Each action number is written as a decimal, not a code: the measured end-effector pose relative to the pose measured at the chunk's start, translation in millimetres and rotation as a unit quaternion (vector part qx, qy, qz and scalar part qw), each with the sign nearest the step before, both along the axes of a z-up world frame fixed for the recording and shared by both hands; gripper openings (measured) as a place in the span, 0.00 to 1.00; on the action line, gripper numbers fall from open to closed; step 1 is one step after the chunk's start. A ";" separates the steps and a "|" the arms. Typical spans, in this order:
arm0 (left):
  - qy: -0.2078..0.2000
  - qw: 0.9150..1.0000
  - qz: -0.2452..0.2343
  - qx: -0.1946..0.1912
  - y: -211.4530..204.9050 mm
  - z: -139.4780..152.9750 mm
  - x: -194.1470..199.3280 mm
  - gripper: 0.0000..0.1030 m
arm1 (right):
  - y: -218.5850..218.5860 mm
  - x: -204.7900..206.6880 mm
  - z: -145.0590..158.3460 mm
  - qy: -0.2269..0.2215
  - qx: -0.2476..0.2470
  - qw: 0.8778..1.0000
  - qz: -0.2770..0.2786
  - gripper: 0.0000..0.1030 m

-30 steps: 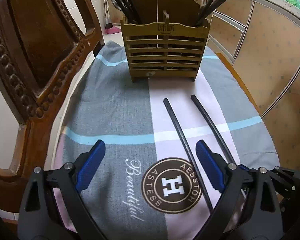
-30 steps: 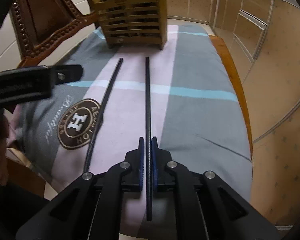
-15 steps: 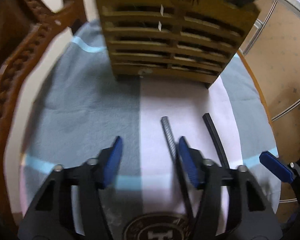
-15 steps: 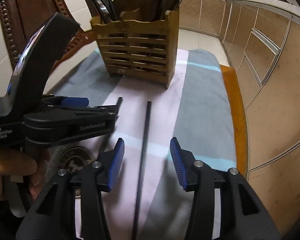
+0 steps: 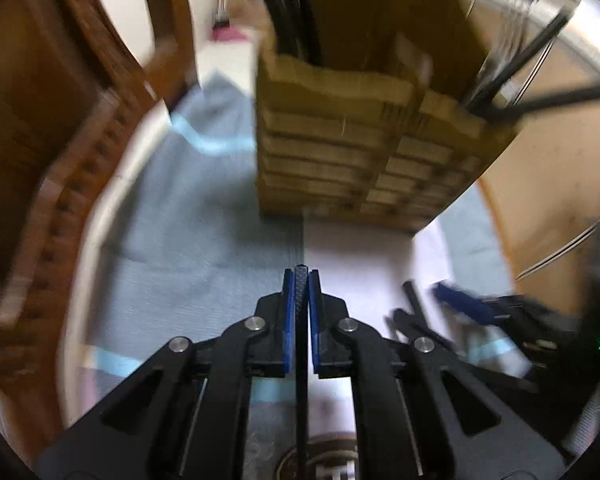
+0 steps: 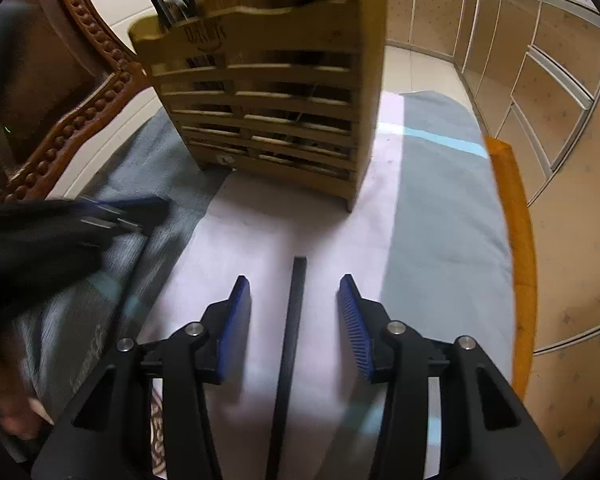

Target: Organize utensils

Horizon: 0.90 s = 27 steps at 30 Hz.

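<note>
While I work both hand-held tools over a cloth-covered table (image 6: 432,216), my left gripper (image 5: 300,312) has its blue pads pressed flat against a thin black chopstick (image 5: 300,288), gripping it close to its far tip. I judge the grip sits near that end so the stick can be steered into the wooden utensil holder (image 5: 340,152) standing just beyond, at the far side of the table.

My right gripper (image 6: 296,320) is not holding anything. Its jaws are closing, and a second chopstick (image 6: 290,340) lies on the cloth between the pads, lined up with them but touching neither.

Dark utensil handles already stand in the holder's two compartments, so I take the job as partly done.

Much of the left view is smeared by motion; the holder's slats and a carved wooden chair (image 5: 60,160) on the left are soft. Both chopsticks' near ends are hidden under the gripper bodies. A printed emblem on the cloth is cut off at the bottom edge.
</note>
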<state>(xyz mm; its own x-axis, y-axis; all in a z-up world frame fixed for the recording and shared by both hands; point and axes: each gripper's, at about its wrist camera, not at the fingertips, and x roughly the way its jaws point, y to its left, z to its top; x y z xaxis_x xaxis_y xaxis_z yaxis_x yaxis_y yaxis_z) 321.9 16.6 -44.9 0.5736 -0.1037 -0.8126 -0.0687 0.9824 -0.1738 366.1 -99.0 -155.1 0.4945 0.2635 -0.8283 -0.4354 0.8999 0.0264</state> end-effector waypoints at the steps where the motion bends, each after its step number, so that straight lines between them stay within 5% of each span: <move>1: -0.017 1.000 -0.003 0.002 2.7 13.9 -9.7 0.06 | 2.1 3.7 -3.2 0.005 -0.004 1.000 0.000 0.35; 4: -0.059 0.998 -0.009 0.016 4.0 44.5 -36.6 0.06 | 5.5 7.8 -4.4 -0.001 -0.015 1.000 -0.005 0.28; 6: -0.086 0.996 -0.009 0.028 5.4 61.4 -51.1 0.06 | 4.7 9.4 -4.1 0.001 -0.011 1.000 -0.006 0.08; 12: -0.147 0.987 -0.024 0.065 15.5 100.9 -96.0 0.06 | -0.4 -3.7 19.1 -0.022 0.017 1.000 -0.007 0.07; 27: -0.214 0.976 -0.024 0.030 33.6 142.7 -136.3 0.06 | -61.7 -152.5 148.4 -0.168 0.140 0.976 -0.021 0.07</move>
<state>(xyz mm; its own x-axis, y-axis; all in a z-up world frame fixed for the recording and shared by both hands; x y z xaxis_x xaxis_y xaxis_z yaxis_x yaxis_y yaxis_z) 185.6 50.2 97.7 0.8576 -0.0990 -0.5047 0.0444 0.9919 -0.1191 213.5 -160.7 -6.7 0.7404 0.4308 -0.5160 -0.4251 0.8947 0.1369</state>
